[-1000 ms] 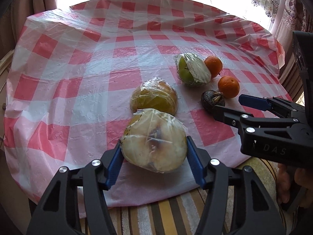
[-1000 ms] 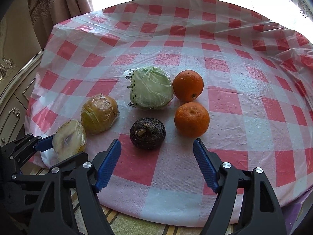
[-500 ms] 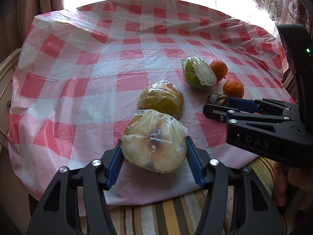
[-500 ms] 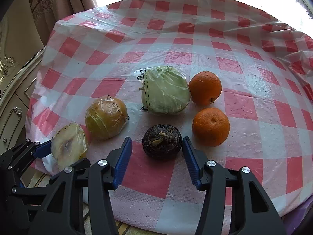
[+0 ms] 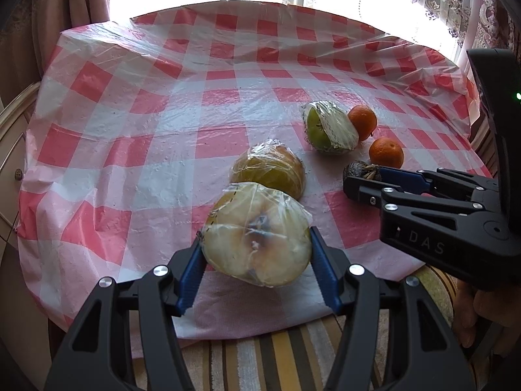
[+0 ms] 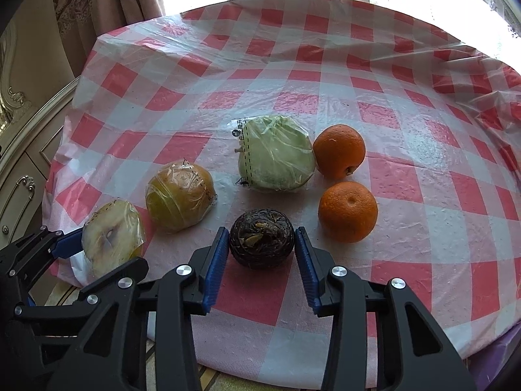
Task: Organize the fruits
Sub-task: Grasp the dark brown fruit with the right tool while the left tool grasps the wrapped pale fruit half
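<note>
My left gripper (image 5: 257, 254) is shut on a plastic-wrapped pale cut fruit (image 5: 257, 238), held near the table's front edge; it also shows in the right wrist view (image 6: 110, 241). My right gripper (image 6: 260, 247) has its blue pads on both sides of a dark wrinkled fruit (image 6: 261, 238) that rests on the cloth; the pads touch or nearly touch it. A wrapped yellow-brown fruit (image 6: 180, 195), a wrapped green fruit (image 6: 276, 163) and two oranges (image 6: 339, 150) (image 6: 347, 211) lie behind it.
The round table has a red-and-white checked cloth (image 6: 325, 75) under clear plastic. A striped chair seat (image 5: 280, 358) is below the front edge. Curtains and a bright window stand behind. A cream cabinet (image 6: 19, 163) is at the left.
My right gripper has moved forward and narrowed around the dark wrinkled fruit. My left gripper still holds the wrapped pale fruit and has drawn back slightly.
</note>
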`<state>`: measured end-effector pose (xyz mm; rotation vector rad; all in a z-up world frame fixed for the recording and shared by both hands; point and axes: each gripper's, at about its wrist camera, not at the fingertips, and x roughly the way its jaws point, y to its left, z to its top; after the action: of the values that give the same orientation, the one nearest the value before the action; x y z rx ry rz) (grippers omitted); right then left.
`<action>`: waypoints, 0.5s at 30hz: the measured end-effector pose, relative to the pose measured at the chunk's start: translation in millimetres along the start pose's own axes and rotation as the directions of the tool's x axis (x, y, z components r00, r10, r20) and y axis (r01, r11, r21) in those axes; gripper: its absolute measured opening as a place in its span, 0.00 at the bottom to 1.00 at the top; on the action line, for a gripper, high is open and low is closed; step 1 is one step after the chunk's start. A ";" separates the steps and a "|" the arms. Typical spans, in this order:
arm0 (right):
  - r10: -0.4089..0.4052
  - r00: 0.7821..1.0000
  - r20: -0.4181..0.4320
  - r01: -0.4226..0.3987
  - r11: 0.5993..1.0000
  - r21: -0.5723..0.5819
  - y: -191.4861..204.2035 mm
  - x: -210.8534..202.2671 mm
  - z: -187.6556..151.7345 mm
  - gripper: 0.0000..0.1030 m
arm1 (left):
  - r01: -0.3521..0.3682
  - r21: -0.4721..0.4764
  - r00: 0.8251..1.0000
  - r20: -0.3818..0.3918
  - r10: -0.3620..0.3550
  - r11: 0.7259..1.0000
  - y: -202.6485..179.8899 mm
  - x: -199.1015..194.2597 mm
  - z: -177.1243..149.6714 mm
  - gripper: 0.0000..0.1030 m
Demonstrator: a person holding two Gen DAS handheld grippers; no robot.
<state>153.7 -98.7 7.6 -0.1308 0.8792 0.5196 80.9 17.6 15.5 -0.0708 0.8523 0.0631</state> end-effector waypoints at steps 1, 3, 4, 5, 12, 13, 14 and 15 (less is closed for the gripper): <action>-0.001 1.000 0.004 0.001 1.000 0.001 -0.5 -1.7 -0.5 0.40 | -0.001 0.002 1.000 0.002 0.001 1.000 -0.4 -0.9 0.1 0.58; -0.002 1.000 0.015 0.002 1.000 0.004 -1.4 -5.9 -1.8 0.40 | -0.004 0.006 1.000 0.007 0.004 1.000 -1.5 -2.5 1.2 0.58; -0.002 1.000 0.020 0.002 1.000 0.006 -2.1 -8.2 -2.4 0.40 | -0.006 0.007 1.000 0.009 0.006 1.000 -2.1 -3.6 1.8 0.58; -0.001 1.000 0.023 0.001 1.000 0.009 -2.9 -10.2 -2.9 0.40 | -0.007 0.009 1.000 0.011 0.007 1.000 -2.7 -5.0 2.2 0.58; 0.012 0.999 0.045 -0.014 0.999 0.048 -12.8 -25.9 -8.3 0.40 | -0.021 0.025 0.999 0.028 0.020 0.999 -7.6 -14.9 5.9 0.58; 0.015 0.999 0.048 -0.017 0.998 0.053 -14.2 -28.7 -9.5 0.40 | -0.022 0.028 0.999 0.029 0.022 0.999 -8.9 -16.1 5.6 0.58; 0.017 0.999 0.051 -0.020 0.998 0.058 -15.5 -31.2 -10.3 0.40 | -0.023 0.031 0.999 0.030 0.022 0.999 -10.2 -17.3 5.7 0.58; 0.019 0.998 0.053 -0.022 0.998 0.062 -16.7 -33.5 -11.1 0.40 | -0.024 0.034 0.999 0.031 0.023 0.999 -11.2 -18.2 6.5 0.58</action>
<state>136.4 -129.5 24.4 -0.0508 0.8454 0.5117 74.7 6.6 33.9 -0.0275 0.8233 0.0718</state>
